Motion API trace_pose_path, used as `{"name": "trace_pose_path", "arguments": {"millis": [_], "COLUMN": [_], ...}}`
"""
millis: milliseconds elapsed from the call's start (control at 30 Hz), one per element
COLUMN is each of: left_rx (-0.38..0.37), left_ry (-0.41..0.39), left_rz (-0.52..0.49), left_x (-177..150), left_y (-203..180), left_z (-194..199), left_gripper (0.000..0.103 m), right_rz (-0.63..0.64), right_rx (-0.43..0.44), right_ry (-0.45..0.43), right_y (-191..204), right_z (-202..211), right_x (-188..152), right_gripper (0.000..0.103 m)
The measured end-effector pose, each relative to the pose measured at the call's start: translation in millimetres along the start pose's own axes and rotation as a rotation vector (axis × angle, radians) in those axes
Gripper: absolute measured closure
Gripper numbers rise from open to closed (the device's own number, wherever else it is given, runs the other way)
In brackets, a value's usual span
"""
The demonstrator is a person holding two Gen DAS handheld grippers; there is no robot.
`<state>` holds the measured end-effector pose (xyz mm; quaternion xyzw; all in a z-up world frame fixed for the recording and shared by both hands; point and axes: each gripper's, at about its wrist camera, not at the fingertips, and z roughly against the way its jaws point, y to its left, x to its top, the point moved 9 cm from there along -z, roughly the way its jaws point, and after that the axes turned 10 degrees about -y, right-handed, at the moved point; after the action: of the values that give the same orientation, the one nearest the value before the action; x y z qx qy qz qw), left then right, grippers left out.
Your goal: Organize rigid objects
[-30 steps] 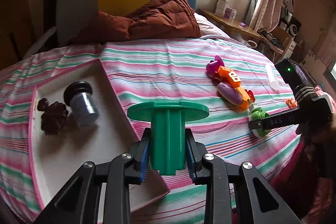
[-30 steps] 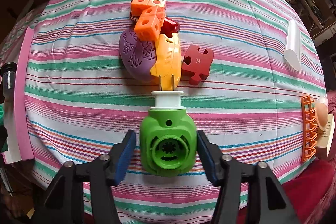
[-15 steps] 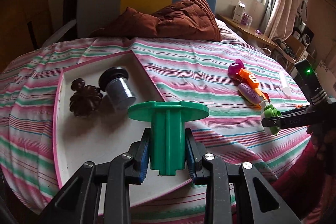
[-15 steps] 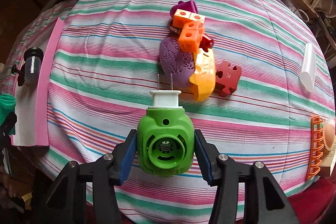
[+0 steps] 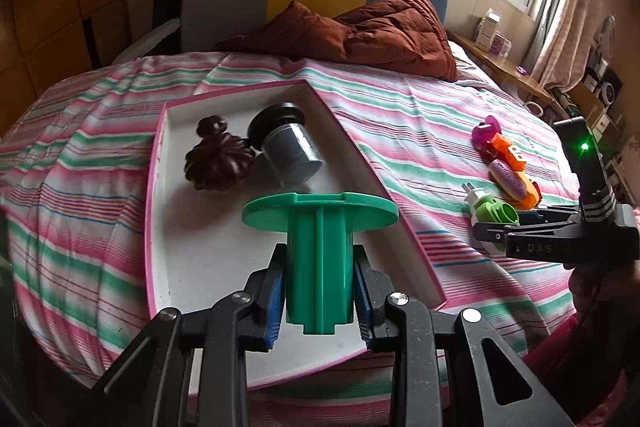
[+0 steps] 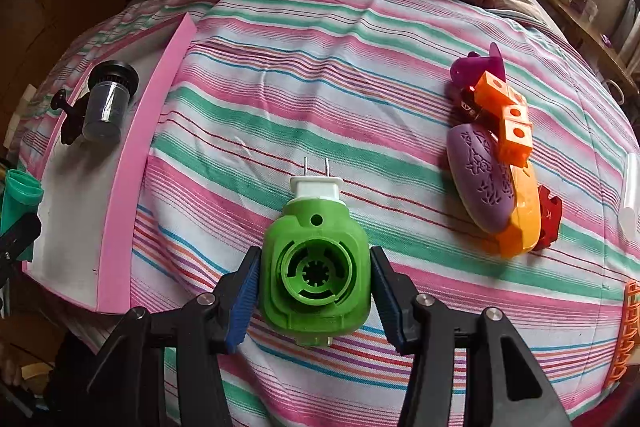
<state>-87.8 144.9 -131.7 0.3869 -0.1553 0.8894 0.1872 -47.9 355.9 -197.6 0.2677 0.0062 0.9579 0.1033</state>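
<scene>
Two items in tray (image 5: 160, 195) at ten o'clock — left gripper (image 5: 320, 291) clamping green spool (image 5: 320, 251), right gripper (image 6: 314, 291) clamping green plug (image 6: 316, 267), pile (image 6: 496, 163) at two o'clock left.

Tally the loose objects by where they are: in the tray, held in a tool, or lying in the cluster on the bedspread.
In the tray: 2, dark flower-shaped piece and grey jar.
Held: 2, green spool in left tool, green plug in right tool.
Cluster: 5 visible.
Total: 9.
</scene>
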Motion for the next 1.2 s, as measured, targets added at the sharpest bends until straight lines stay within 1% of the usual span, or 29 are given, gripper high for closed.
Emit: {"name": "trace_pose_path", "arguments": {"millis": [167, 267, 300, 500, 567, 733, 800, 1067, 1200], "left_rx": [0.018, 0.032, 0.037, 0.060, 0.071, 0.087, 0.100, 0.154, 0.181], "left_ry": [0.023, 0.039, 0.041, 0.061, 0.068, 0.075, 0.071, 0.070, 0.082], "left_rz": [0.034, 0.061, 0.074, 0.198, 0.218, 0.203, 0.175, 0.108, 0.124], "left_x": [-8, -13, -14, -17, -16, -7, -1, 28, 37], "left_y": [14, 25, 30, 66, 74, 77, 78, 84, 95], "left_z": [-3, -4, -4, -1, -2, -14, -22, -63, -82], "left_gripper": [0.073, 0.073, 0.073, 0.073, 0.073, 0.073, 0.073, 0.073, 0.073], "right_rz": [-0.013, -0.004, -0.002, 0.017, 0.025, 0.030, 0.033, 0.035, 0.033], "right_rx": [-0.019, -0.027, -0.031, -0.051, -0.059, -0.063, -0.065, -0.071, -0.077], "right_ry": [-0.009, -0.012, -0.012, -0.004, 0.001, -0.001, -0.001, -0.004, -0.005], "right_y": [-7, -5, -8, -4, -4, -4, -5, -7, -9], "right_z": [0, -3, 1, -5, -6, -6, -7, -6, -5], "right_x": [3, 5, 0, 3, 1, 1, 1, 2, 2], "right_gripper": [0.050, 0.050, 0.050, 0.050, 0.050, 0.050, 0.050, 0.050, 0.050]}}
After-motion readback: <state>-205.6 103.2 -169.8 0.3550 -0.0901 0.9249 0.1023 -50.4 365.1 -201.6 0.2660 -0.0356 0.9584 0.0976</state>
